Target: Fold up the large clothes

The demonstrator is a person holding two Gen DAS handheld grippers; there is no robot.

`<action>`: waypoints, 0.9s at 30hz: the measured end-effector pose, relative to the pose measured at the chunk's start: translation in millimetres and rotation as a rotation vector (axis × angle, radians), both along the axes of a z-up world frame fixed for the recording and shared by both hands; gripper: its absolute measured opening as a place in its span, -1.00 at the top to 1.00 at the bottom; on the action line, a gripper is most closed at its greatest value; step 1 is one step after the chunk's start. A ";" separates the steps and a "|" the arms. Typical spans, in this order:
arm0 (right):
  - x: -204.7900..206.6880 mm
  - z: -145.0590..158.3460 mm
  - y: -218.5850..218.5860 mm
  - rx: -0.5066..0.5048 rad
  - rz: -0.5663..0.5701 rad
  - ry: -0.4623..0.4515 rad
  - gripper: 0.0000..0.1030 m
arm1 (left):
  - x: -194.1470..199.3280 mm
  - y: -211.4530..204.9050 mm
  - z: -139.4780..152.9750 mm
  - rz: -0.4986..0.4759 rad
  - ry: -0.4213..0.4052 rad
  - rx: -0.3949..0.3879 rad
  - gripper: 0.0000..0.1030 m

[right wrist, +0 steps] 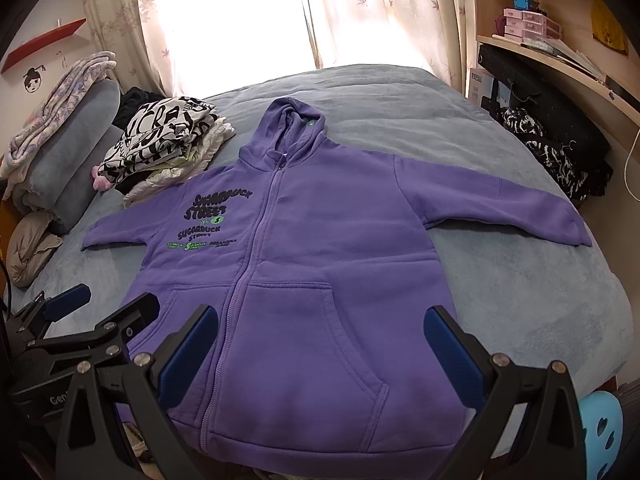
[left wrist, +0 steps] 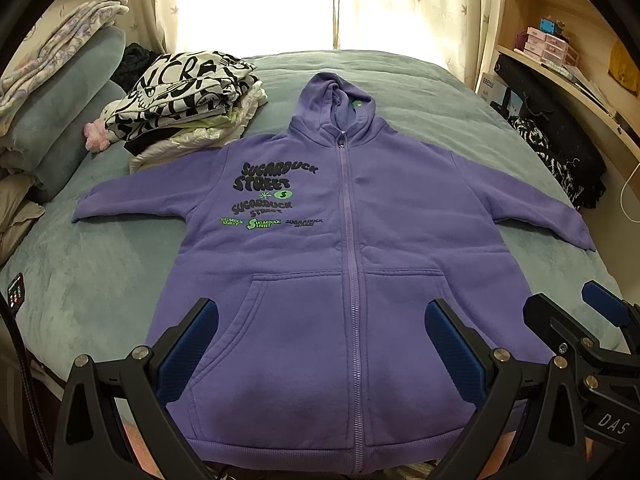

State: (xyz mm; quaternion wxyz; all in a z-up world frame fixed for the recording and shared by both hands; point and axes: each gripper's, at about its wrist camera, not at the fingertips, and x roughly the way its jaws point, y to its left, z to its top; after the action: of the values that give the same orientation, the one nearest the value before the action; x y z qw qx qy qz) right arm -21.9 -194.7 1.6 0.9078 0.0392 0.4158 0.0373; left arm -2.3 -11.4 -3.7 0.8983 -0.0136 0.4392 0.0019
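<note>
Nearest the lens sat the hem of the purple hoodie (left wrist: pixel 344 248), and both tools hung just short of it with nothing in them. Starting at the left: the left tool (left wrist: pixel 320 350) was spread wide, its blue pads (left wrist: pixel 188 344) framing the left pocket and the zip (left wrist: pixel 352 320), not touching cloth as far as could be judged from that angle. Over to the right, the right tool (right wrist: pixel 320 354) was likewise spread, straddling the right pocket.

And where was the garment? Flat on the grey-blue bed (left wrist: pixel 100 264), front up, zipped shut, hood pointing away toward the curtains (left wrist: pixel 400 0), sleeves thrown out to either side. Its long axis ran straight away from both tools, hem near, hood far. So the left sleeve (left wrist: pixel 132 196) lay ahead and outward of the left tool, the right sleeve (right wrist: pixel 500 204) ahead and outward of the right; each tool was nearer its own side. A stack of folded clothes (left wrist: pixel 188 100) waited at far left, just beside the left shoulder.
</note>
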 end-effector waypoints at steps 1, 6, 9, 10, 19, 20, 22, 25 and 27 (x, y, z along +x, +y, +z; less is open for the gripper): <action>-0.5 -0.7 0.1 0.000 0.000 0.001 -1.00 | 0.4 -0.3 -0.2 0.000 0.002 0.000 -0.98; -0.7 -3.9 -2.4 0.003 -0.002 0.009 -1.00 | 1.4 -2.5 -2.0 0.001 0.007 0.006 -0.98; -1.2 -5.0 -2.5 0.003 -0.003 0.010 -1.00 | 1.8 -2.7 -2.4 0.001 0.007 0.007 -0.98; -0.9 -5.1 -2.7 0.003 -0.002 0.009 -1.00 | 1.8 -2.7 -2.5 0.001 0.007 0.007 -0.98; 1.5 -5.3 -5.2 0.006 -0.001 0.010 -1.00 | 3.9 -5.0 -5.6 0.002 0.022 0.013 -0.98; 1.4 -5.6 -5.2 0.005 -0.001 0.009 -1.00 | 3.5 -5.0 -5.5 0.002 0.022 0.014 -0.98; 1.9 -5.9 -5.8 0.005 0.000 0.012 -1.00 | 3.4 -5.6 -6.3 0.003 0.023 0.018 -0.98; 2.5 -5.7 -6.3 0.008 0.000 0.013 -1.00 | 4.0 -6.0 -7.1 0.006 0.025 0.023 -0.98; 2.2 -6.2 -6.6 0.009 0.000 0.013 -1.00 | 4.7 -5.9 -7.5 0.006 0.027 0.025 -0.98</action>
State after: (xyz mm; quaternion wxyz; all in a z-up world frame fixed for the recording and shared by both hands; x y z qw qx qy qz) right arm -19.7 -201.4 -4.6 0.9048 0.0436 0.4217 0.0387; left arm 2.3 -17.3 -11.2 0.8924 -0.0036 0.4512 0.0100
